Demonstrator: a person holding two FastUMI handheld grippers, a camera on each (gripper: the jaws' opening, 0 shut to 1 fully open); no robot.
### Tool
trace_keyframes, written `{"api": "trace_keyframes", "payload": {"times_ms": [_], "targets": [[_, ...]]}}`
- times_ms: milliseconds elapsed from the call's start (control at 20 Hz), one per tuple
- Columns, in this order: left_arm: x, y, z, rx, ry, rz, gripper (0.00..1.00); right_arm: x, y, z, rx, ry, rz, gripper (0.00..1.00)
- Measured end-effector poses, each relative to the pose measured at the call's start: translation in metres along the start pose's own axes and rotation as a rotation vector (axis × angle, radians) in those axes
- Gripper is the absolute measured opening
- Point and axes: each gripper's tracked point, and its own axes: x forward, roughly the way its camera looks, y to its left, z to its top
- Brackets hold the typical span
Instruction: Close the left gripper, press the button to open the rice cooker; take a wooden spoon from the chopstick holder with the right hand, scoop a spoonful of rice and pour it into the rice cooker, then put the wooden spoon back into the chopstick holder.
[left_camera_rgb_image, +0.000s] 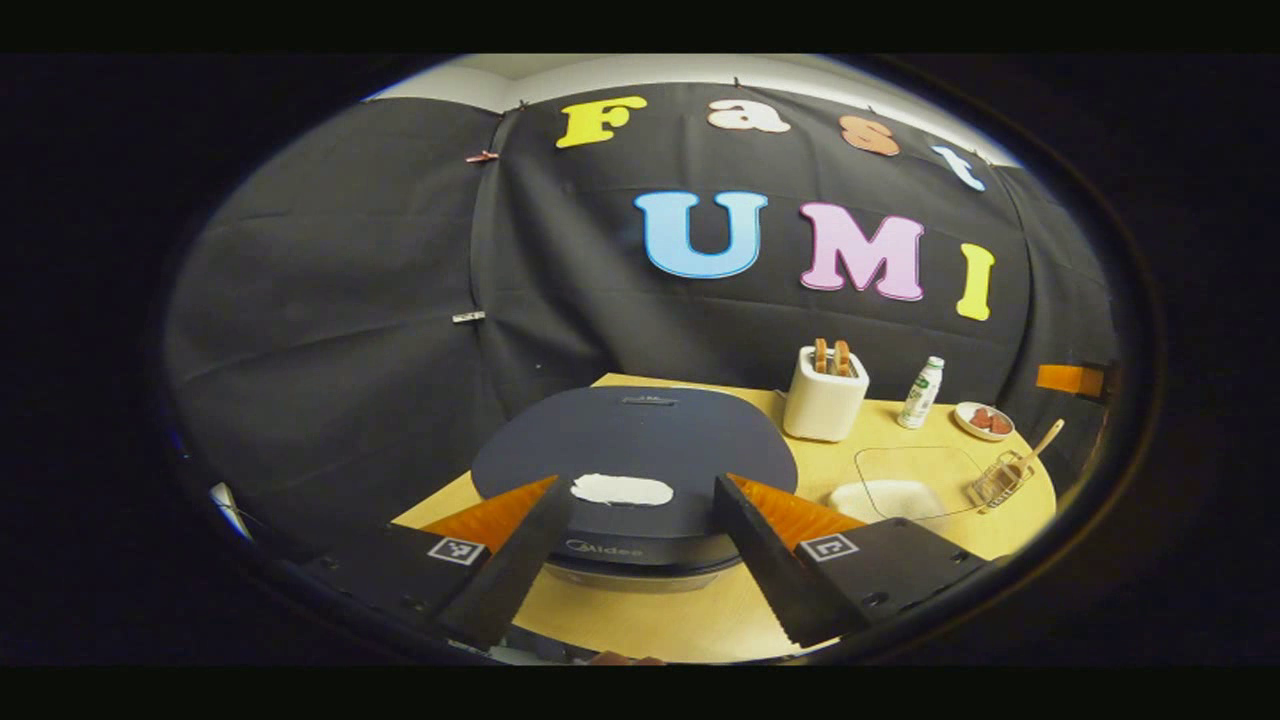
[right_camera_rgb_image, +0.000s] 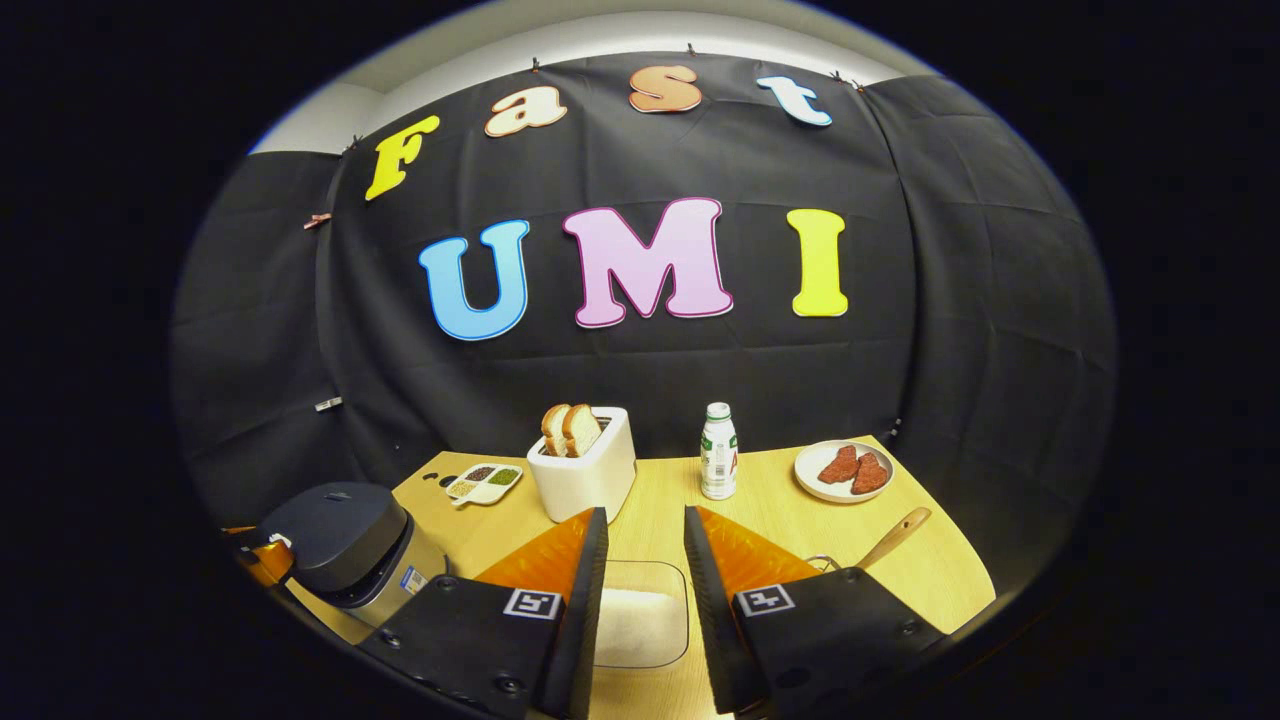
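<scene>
Left gripper (left_camera_rgb_image: 640, 500) fingers spread over shut rice cooker (left_camera_rgb_image: 635, 445), right gripper (right_camera_rgb_image: 645, 545) level

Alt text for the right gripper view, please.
The open right gripper hangs over a clear rice container on the wooden table. Behind stand a toaster, bottle and plate; the closed rice cooker sits left.

A pale wooden surface (right_camera_rgb_image: 770, 520) with a rounded edge carries everything. At its left stands the dark-lidded rice cooker (right_camera_rgb_image: 345, 550), with a small divided dish of grains (right_camera_rgb_image: 484, 482) behind it. A white toaster (right_camera_rgb_image: 588, 470) holding bread and a small bottle (right_camera_rgb_image: 718, 452) stand toward the far side. A plate of meat (right_camera_rgb_image: 843, 470) sits far right. A clear box of rice (right_camera_rgb_image: 640, 618) lies near the middle, and a wire chopstick holder (left_camera_rgb_image: 1000, 480) with a wooden spoon (left_camera_rgb_image: 1042, 440) stands to its right.
</scene>
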Motion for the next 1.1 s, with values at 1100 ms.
{"api": "trace_keyframes", "payload": {"times_ms": [1100], "targets": [[0.013, 0.003, -0.027, -0.003, -0.030, -0.018, 1.00, -0.003, 0.008, -0.003, -0.016, 0.013, 0.008, 0.49]]}}
